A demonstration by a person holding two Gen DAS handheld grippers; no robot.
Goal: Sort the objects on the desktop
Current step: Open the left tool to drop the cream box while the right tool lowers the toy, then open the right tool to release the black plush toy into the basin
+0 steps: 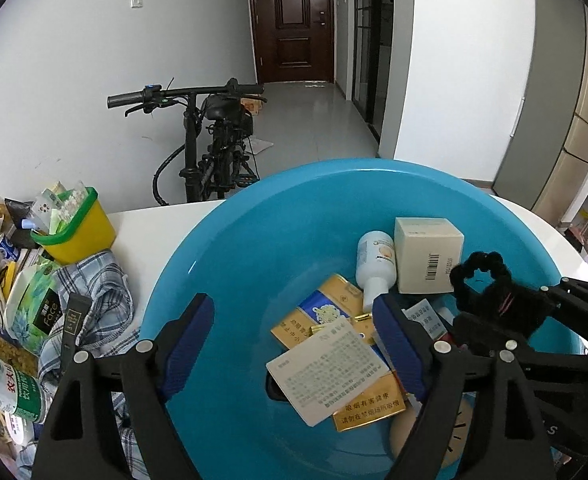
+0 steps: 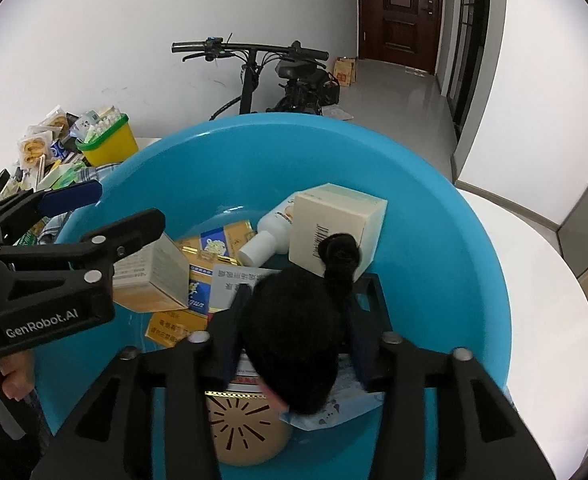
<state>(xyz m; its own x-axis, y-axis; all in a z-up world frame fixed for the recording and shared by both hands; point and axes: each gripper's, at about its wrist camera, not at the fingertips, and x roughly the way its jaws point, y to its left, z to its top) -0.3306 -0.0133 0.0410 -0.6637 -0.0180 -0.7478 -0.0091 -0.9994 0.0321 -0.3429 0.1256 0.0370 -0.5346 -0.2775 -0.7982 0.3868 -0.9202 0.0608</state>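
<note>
A big blue basin [image 1: 253, 240] [image 2: 434, 208] stands on the white table. It holds a cream box [image 1: 428, 254] [image 2: 338, 224], a white bottle [image 1: 376, 268] [image 2: 273, 232], yellow cigarette packs [image 1: 326, 312] [image 2: 221, 244], a white card [image 1: 328, 372] and a round tan clock [image 2: 245, 428]. My left gripper [image 1: 294, 344] [image 2: 105, 204] is open over the basin, empty. My right gripper [image 2: 294, 312] [image 1: 494, 304] is shut on a black fuzzy hair scrunchie [image 2: 294, 340] [image 1: 480, 276], held above the basin's contents.
Left of the basin lie a yellow bin with a green rim [image 1: 75, 224] [image 2: 105, 142], a checked cloth [image 1: 93, 292], tissue packs, a water bottle [image 1: 9, 388] and snack bags. A bicycle [image 1: 209, 140] stands behind the table by the wall.
</note>
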